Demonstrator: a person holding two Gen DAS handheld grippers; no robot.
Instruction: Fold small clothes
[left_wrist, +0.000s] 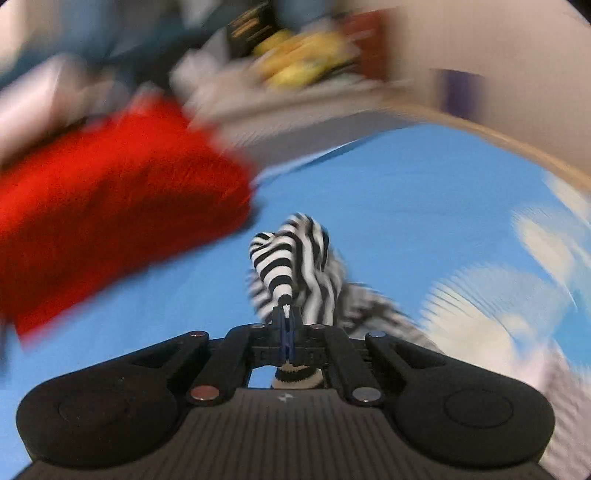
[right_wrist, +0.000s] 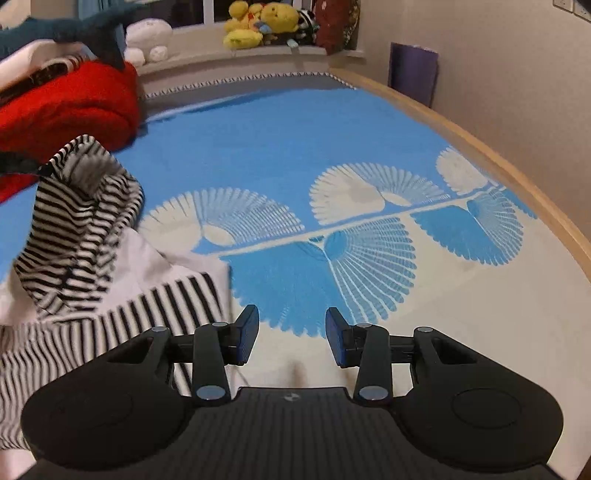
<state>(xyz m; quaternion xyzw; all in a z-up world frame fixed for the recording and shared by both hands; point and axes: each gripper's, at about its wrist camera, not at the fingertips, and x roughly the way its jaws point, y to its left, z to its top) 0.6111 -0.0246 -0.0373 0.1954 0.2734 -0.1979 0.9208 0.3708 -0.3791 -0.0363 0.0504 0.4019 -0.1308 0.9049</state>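
One striped garment lies at the near left part of the bed, partly lifted off the blue and white cover. The left gripper is clamped on a fold of its black-and-white cloth, which bunches up ahead of the pads. The right gripper hangs over the bare cover with its jaws apart, holding nothing. One red blanket is heaped at the far left corner.
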